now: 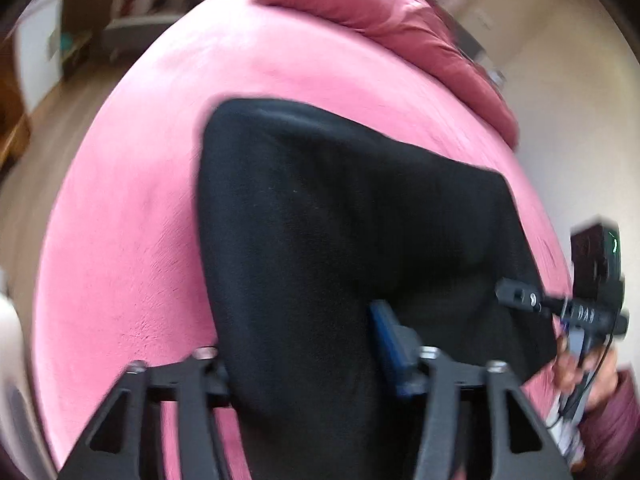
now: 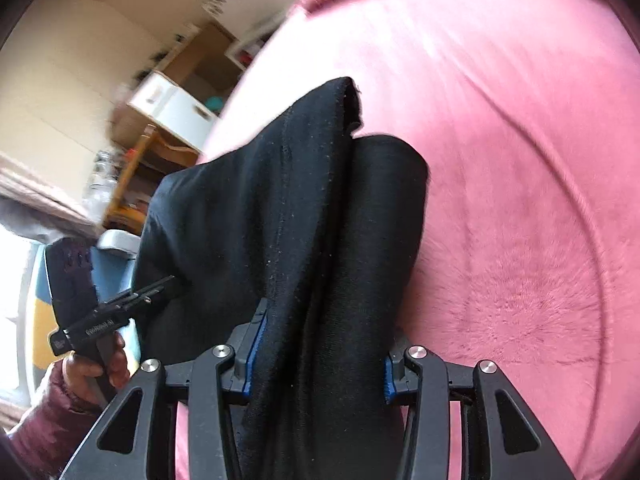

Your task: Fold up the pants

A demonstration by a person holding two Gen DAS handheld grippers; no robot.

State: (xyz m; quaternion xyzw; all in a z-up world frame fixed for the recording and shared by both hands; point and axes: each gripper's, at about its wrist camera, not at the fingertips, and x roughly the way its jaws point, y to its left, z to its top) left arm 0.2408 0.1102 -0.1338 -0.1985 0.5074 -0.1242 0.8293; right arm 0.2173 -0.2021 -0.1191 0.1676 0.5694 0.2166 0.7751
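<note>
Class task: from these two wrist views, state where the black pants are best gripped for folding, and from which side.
Grip the black pants at their near edge, one corner per tool, coming from the person's side. That edge faces both tools, and the far end lies on the pink bed cover.

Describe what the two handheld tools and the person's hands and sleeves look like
Both tools are matte black angular linkages with triangular cut-outs, silver pivot bolts and blue finger pads. The left tool, seen from the right wrist, carries white lettering too blurred to read. The right tool bears a black box with a green light, and dark cables trail below it. Both hands emerge from quilted maroon sleeves.
</note>
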